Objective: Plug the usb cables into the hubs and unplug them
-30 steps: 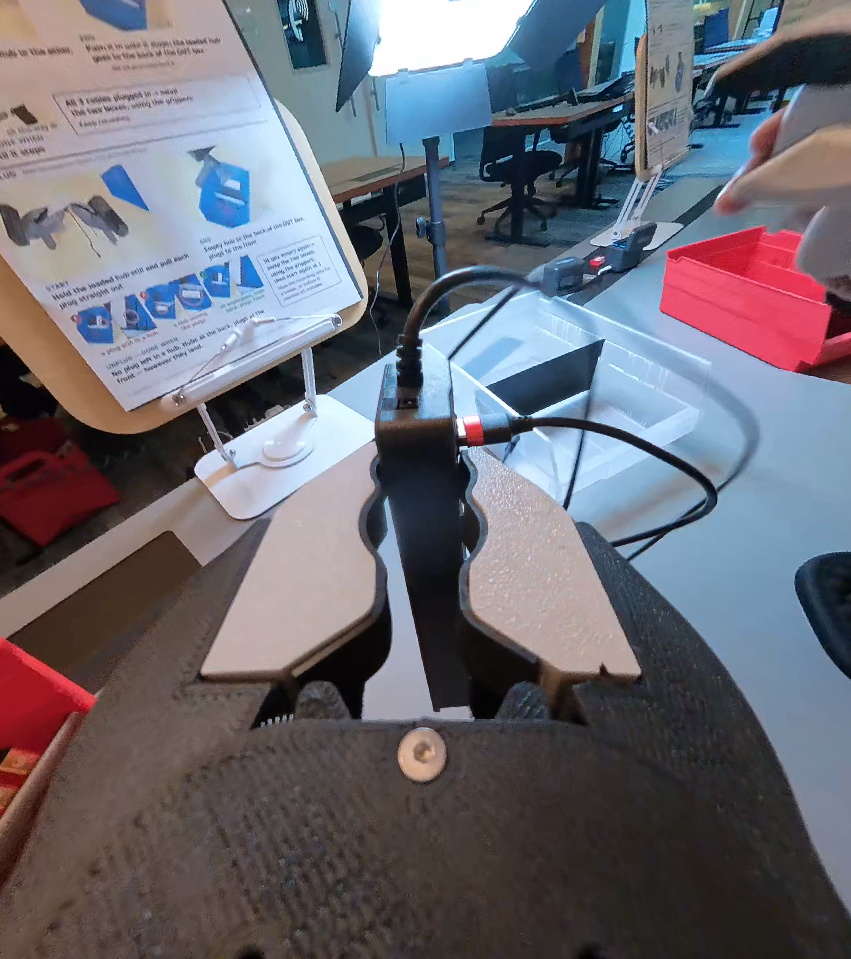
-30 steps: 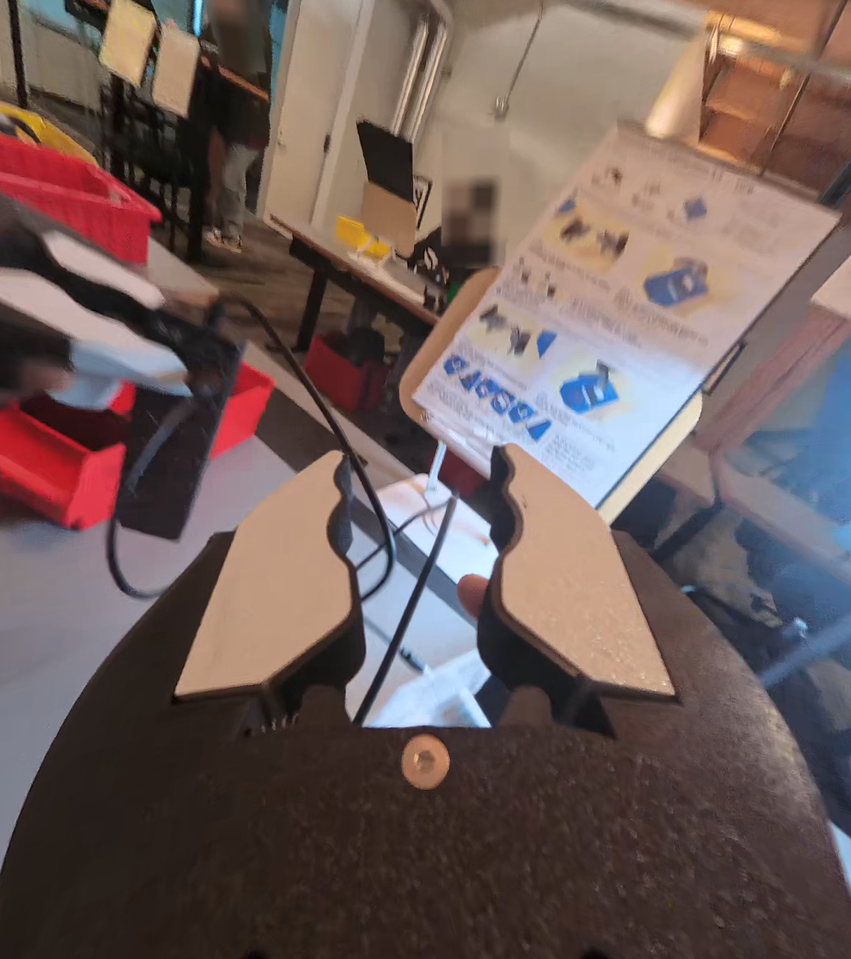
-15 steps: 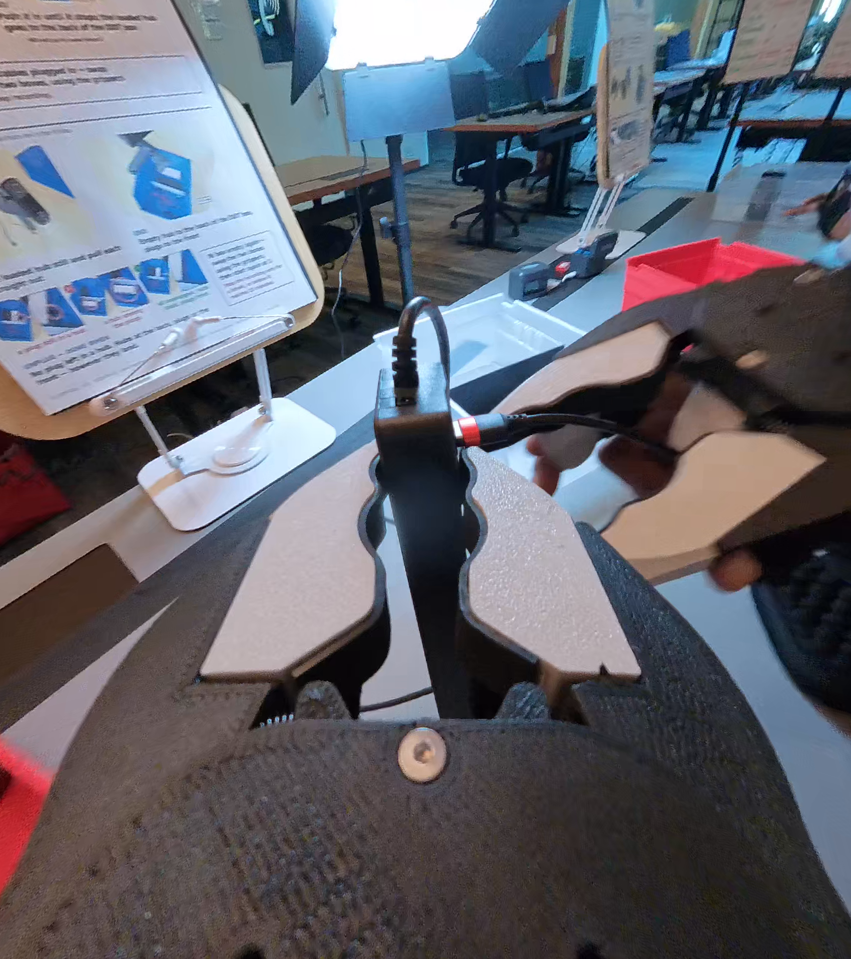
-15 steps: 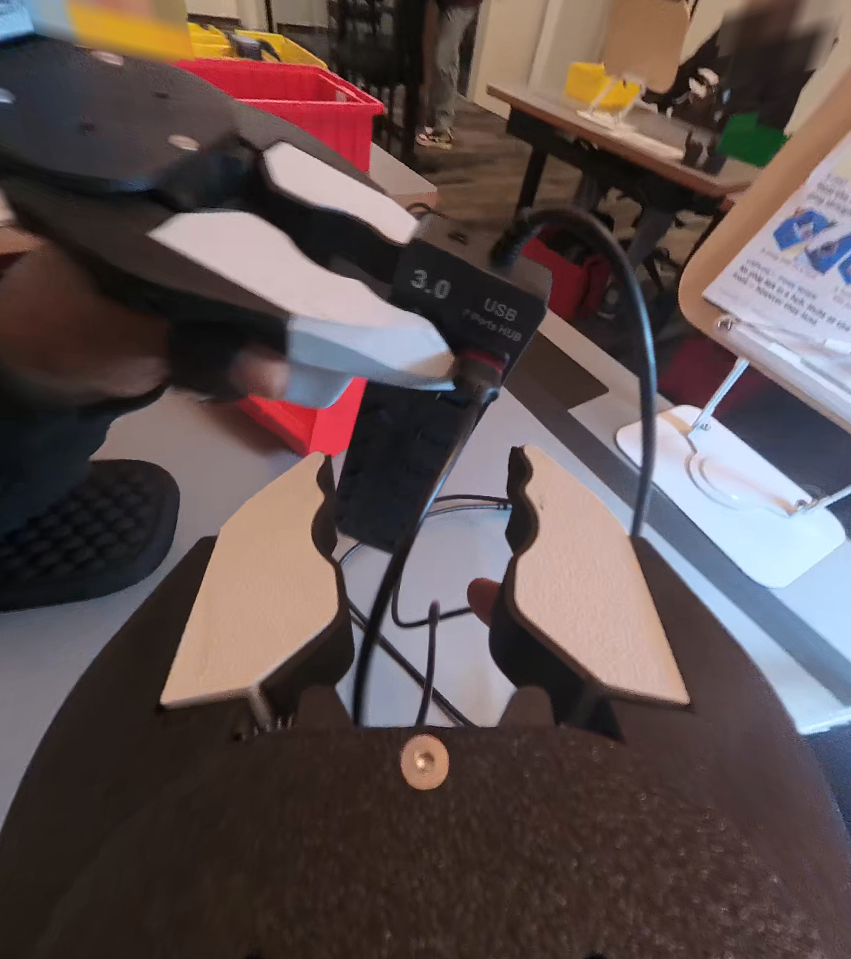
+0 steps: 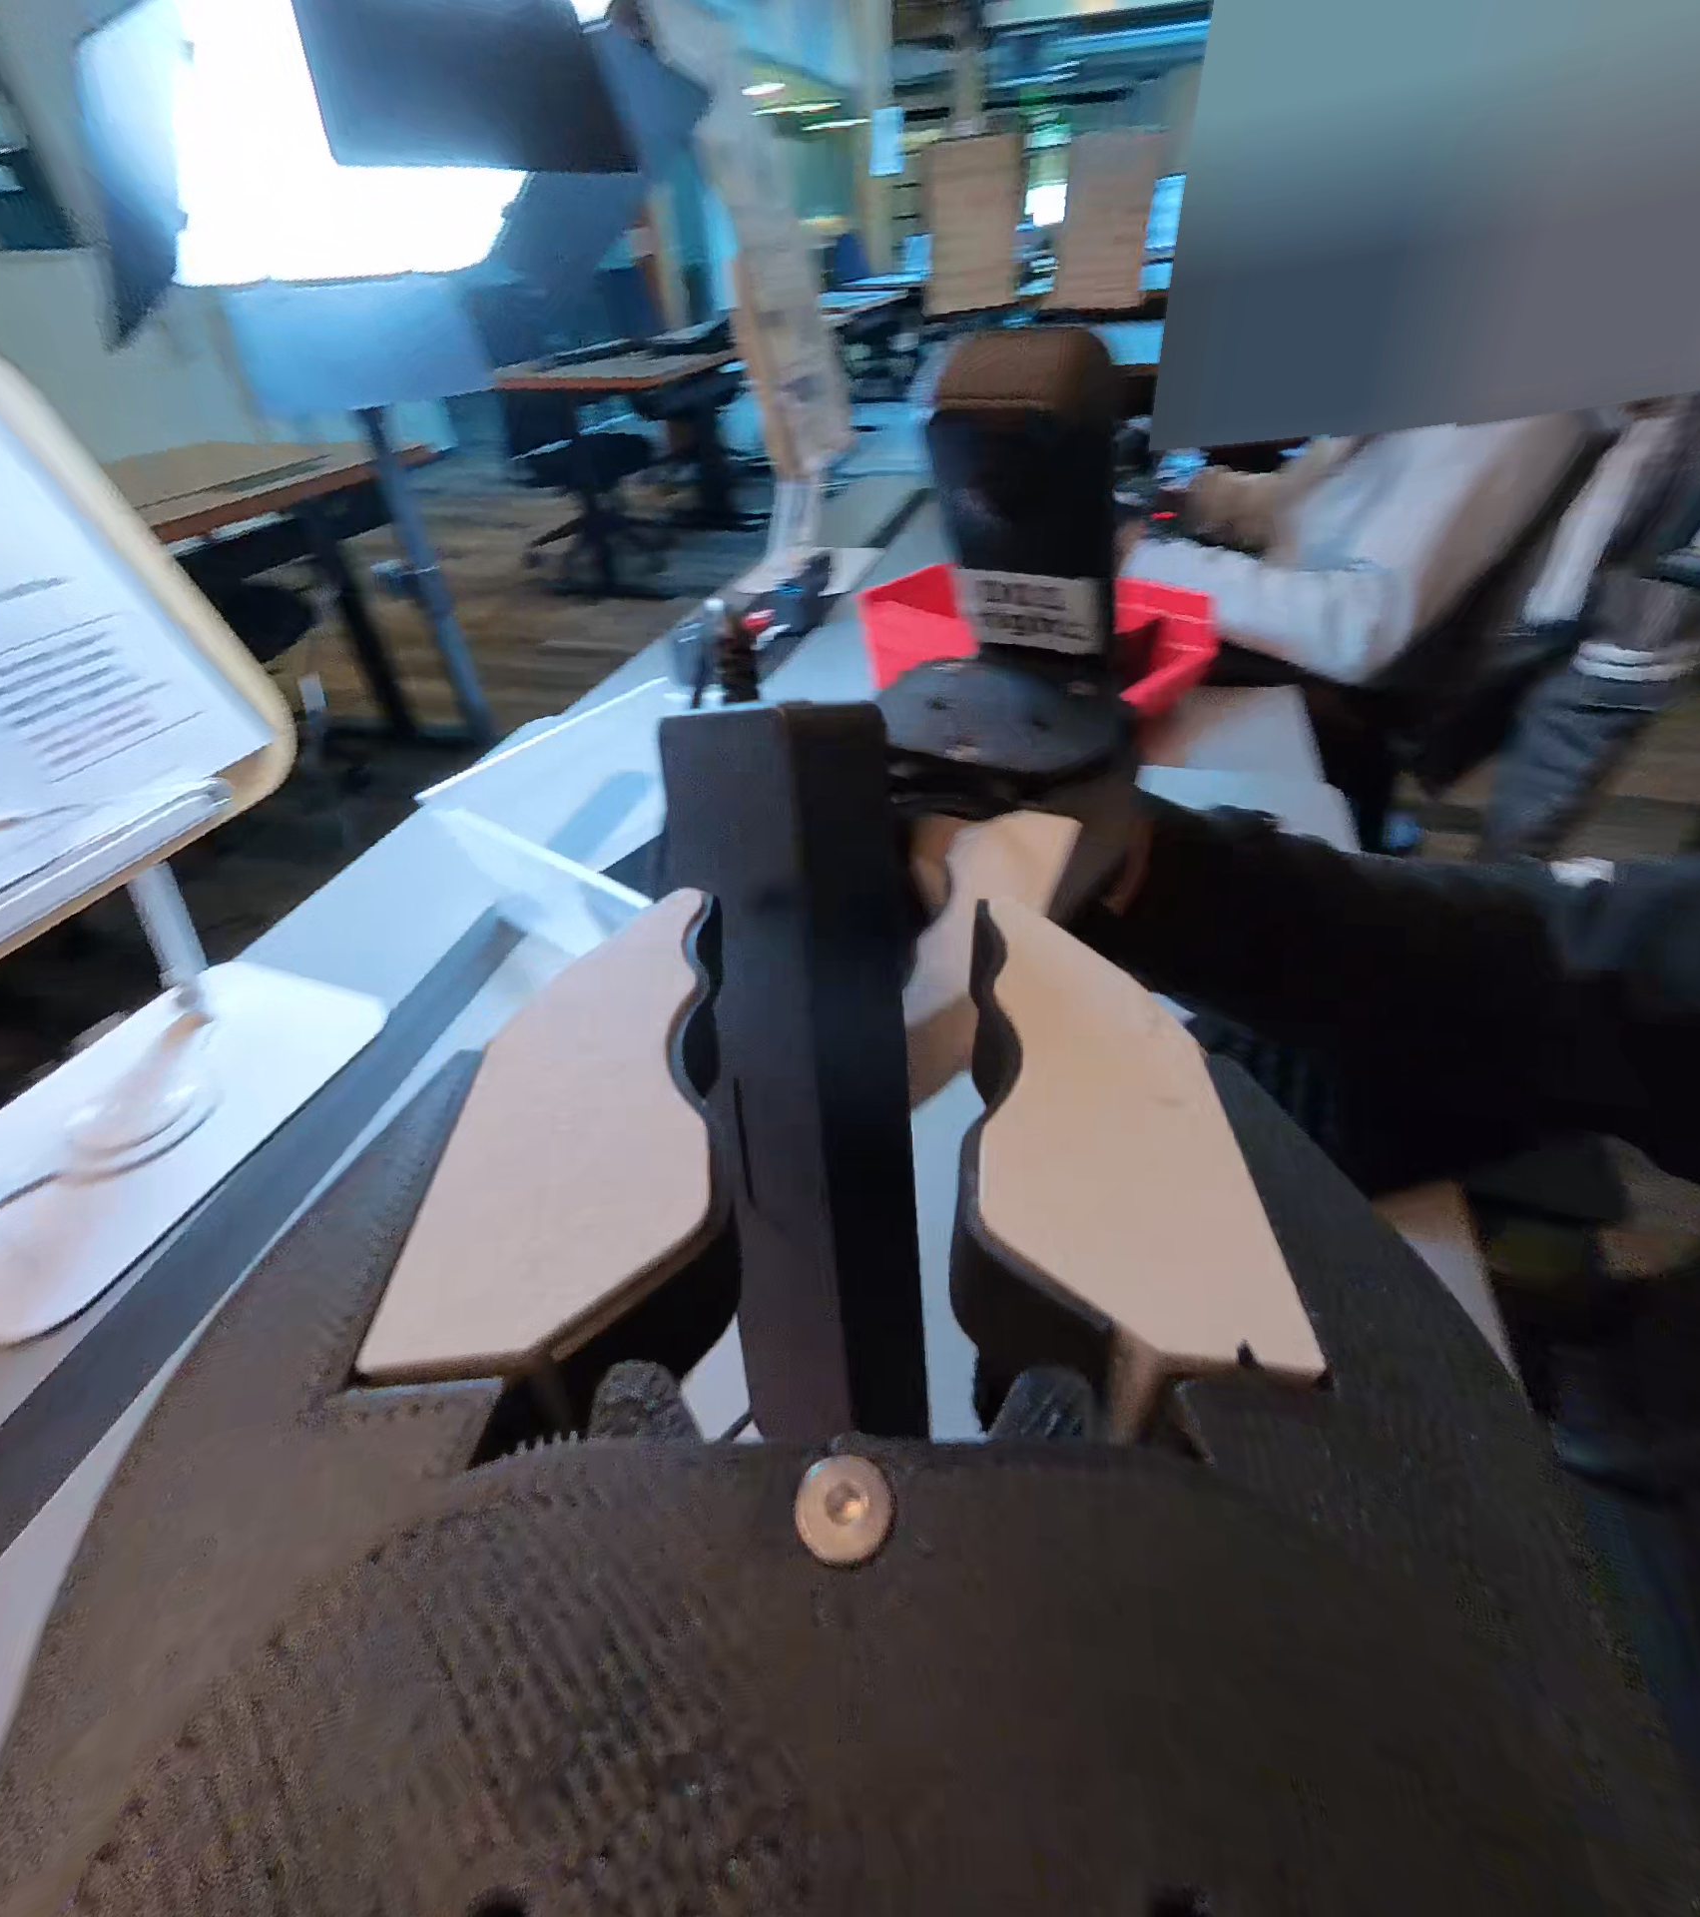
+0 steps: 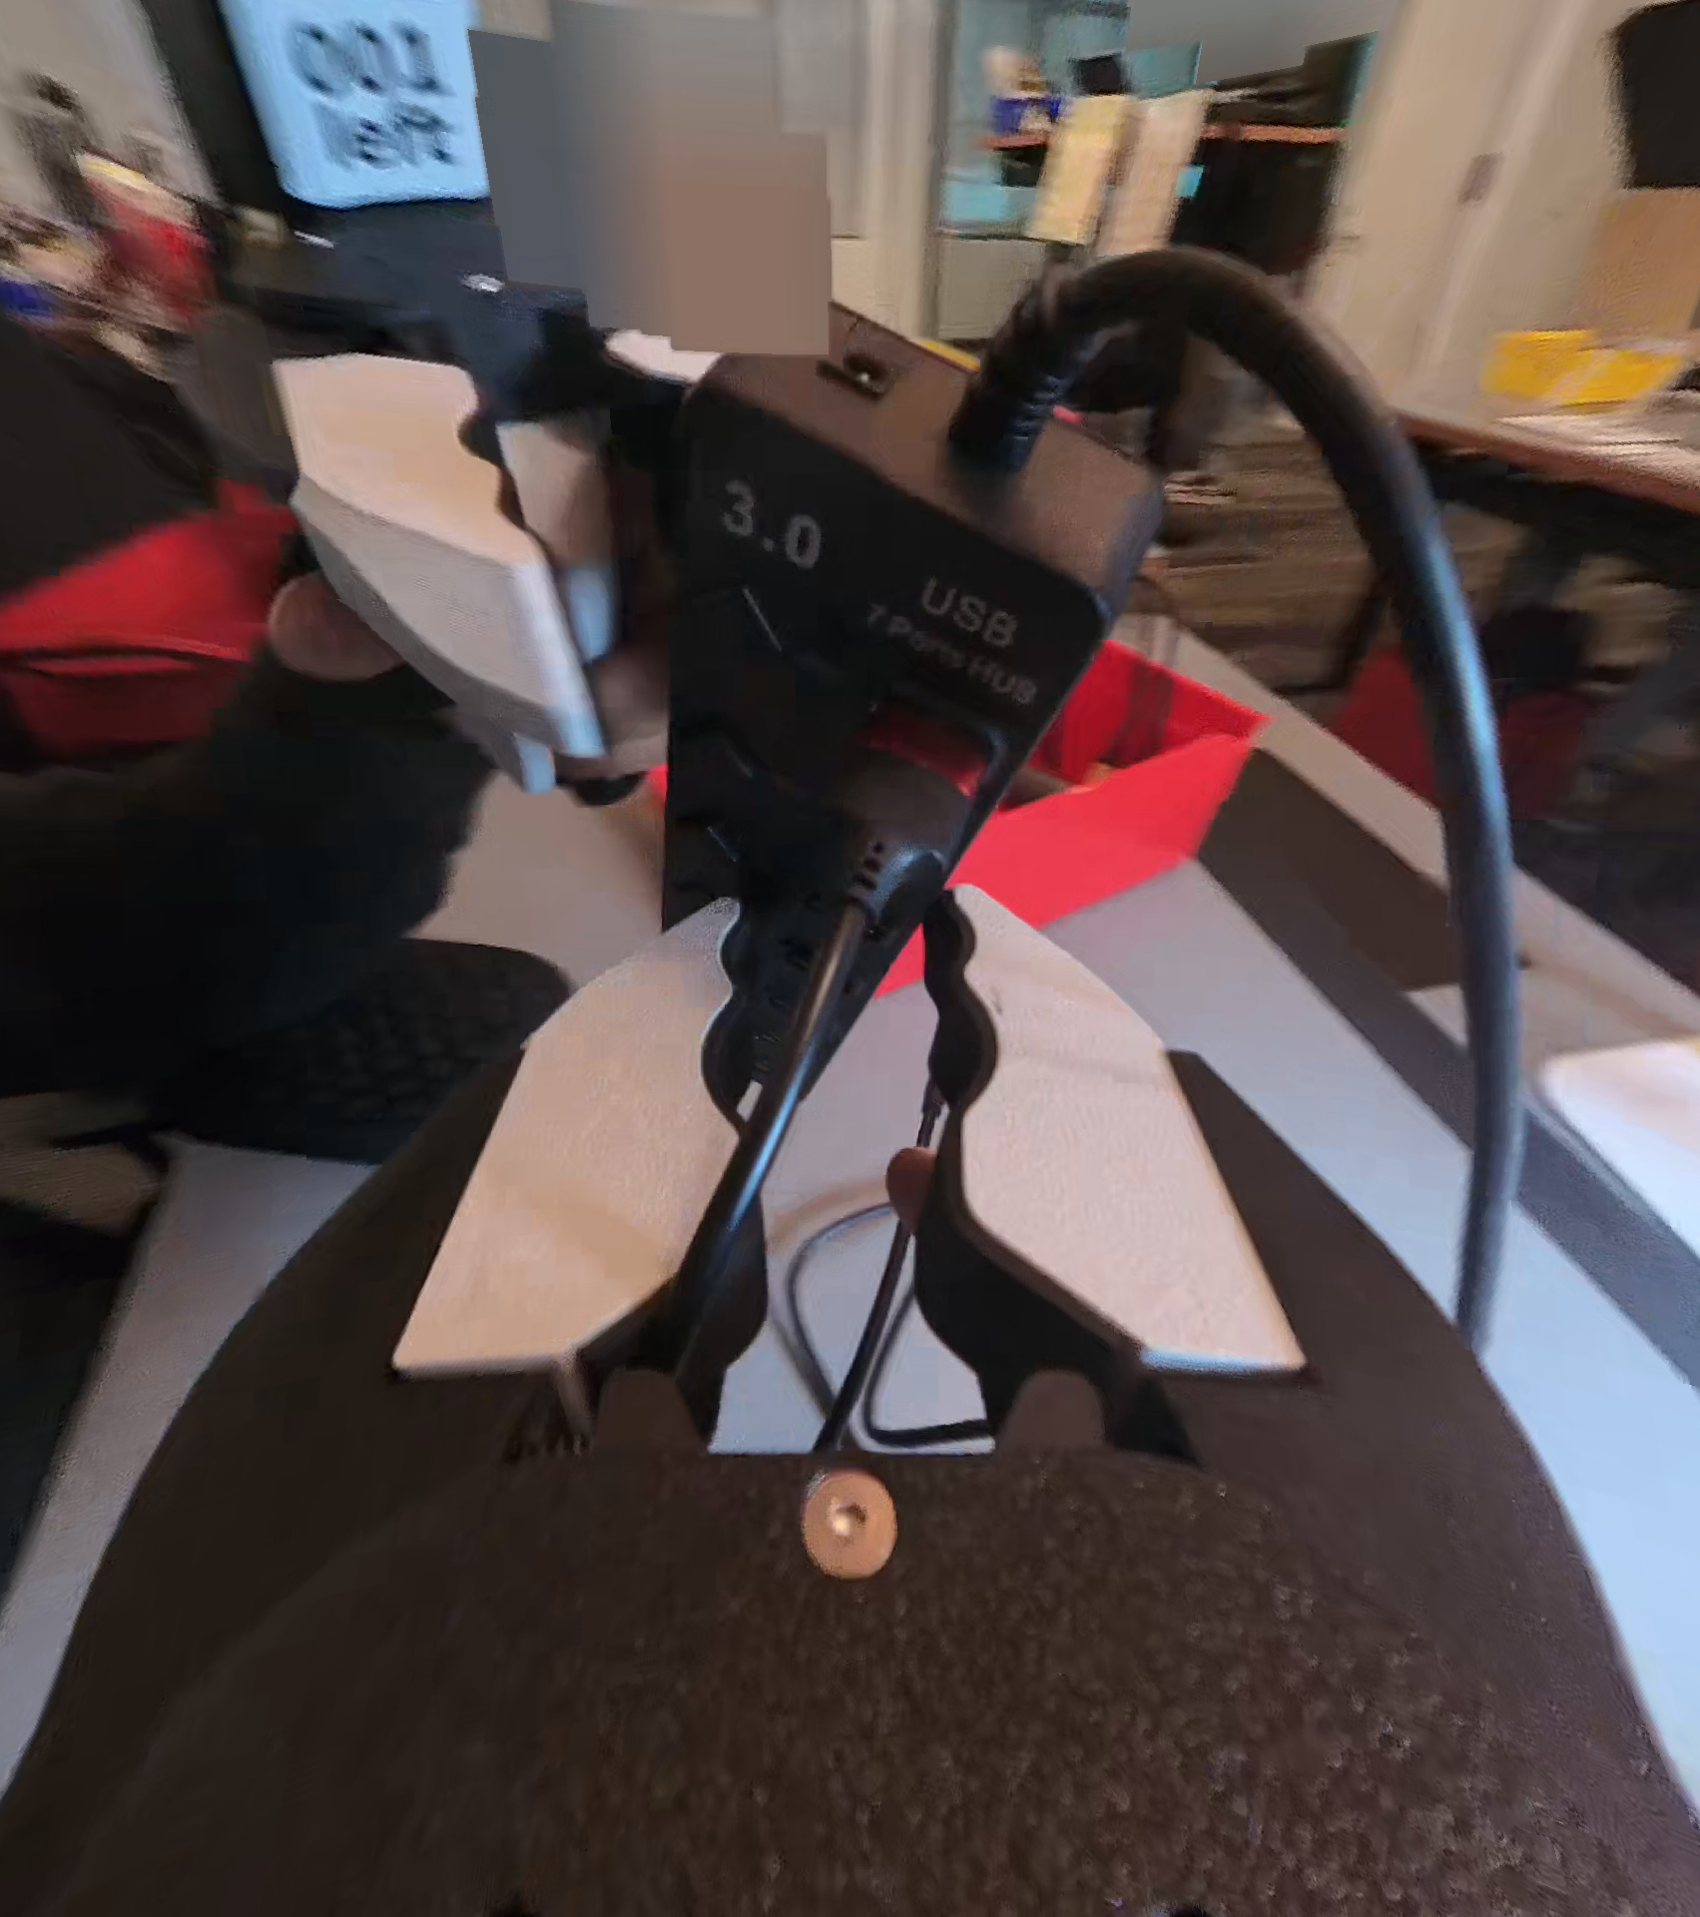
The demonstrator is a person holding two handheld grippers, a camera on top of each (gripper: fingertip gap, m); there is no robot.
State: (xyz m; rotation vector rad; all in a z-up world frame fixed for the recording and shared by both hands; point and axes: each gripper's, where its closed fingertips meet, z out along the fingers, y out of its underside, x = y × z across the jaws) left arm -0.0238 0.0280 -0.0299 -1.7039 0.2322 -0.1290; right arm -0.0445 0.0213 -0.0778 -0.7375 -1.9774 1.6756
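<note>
the left gripper (image 5: 835,923) holds the black hub (image 5: 804,1037) upright above the table (image 6: 1239,985), jaws looking slack, while the right gripper (image 6: 830,913), jaws narrowed around the plugged cable (image 6: 804,1037) without clamping, could pull the hub loose.

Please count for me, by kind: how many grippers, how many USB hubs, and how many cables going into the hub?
Grippers: 2, the left gripper and the right gripper
USB hubs: 1, the black hub
Cables into the hub: 2, the thick cable and the thin cable
Total: 5
</note>
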